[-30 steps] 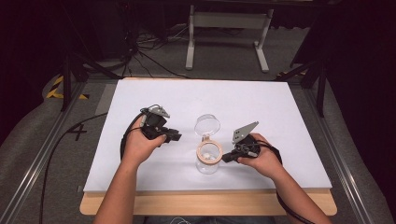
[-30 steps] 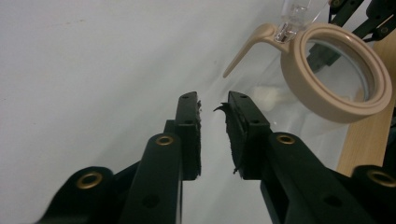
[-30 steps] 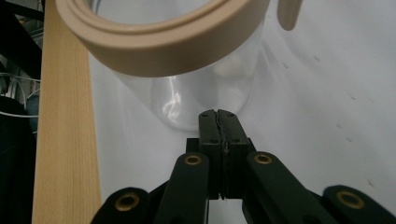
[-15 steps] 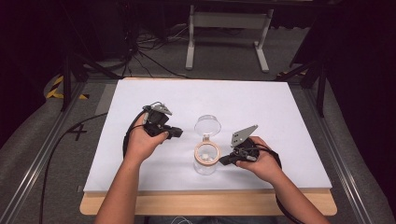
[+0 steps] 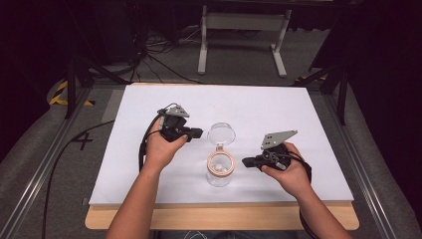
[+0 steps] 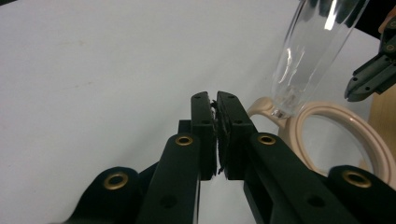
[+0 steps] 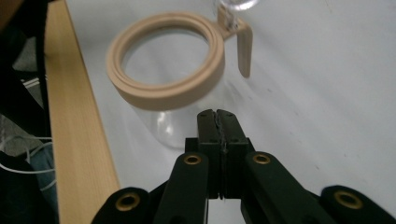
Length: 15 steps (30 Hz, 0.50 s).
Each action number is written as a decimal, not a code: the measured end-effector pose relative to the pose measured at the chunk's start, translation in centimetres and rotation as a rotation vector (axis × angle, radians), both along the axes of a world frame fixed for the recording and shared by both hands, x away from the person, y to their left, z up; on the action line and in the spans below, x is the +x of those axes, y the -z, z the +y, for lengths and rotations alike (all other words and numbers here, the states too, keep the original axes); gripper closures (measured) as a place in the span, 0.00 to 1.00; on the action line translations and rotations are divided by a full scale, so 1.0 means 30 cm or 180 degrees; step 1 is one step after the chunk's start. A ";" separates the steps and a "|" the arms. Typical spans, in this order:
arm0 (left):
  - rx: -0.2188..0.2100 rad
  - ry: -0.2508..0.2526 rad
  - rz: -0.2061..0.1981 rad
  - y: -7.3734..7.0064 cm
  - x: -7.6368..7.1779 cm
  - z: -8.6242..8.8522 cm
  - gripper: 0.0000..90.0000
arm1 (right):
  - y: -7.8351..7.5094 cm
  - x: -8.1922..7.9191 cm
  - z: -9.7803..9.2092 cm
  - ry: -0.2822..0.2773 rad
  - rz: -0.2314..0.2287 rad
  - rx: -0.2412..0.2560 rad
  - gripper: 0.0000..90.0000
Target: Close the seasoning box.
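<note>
High view: the clear glass jar with a beige ring rim [image 5: 220, 169] stands between the left gripper [image 5: 193, 133] and right gripper [image 5: 248, 162], both jaws pressed together, empty.

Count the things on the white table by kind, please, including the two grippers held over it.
Clear jar with beige rim: 1
Clear hinged lid, flipped open: 1
Grippers, left gripper and right gripper, both shut and empty: 2
Total: 4
</note>
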<state>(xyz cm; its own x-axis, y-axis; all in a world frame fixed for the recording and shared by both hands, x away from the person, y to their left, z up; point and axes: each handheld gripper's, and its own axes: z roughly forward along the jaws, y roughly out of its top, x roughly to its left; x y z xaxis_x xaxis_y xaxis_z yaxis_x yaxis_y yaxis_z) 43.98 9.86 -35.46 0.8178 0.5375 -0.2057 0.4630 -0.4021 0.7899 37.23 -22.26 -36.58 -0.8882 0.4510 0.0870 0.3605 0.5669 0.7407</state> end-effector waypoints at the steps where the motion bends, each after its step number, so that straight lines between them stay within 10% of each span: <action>1: -0.0016 0.0006 -0.0002 -0.001 -0.002 -0.004 0.95 | -0.006 -0.004 0.002 -0.0015 -0.0015 0.0039 1.00; 15: -0.0033 -0.0031 -0.0159 -0.019 -0.024 -0.040 0.94 | -0.032 -0.050 0.083 -0.0238 -0.0060 0.0575 1.00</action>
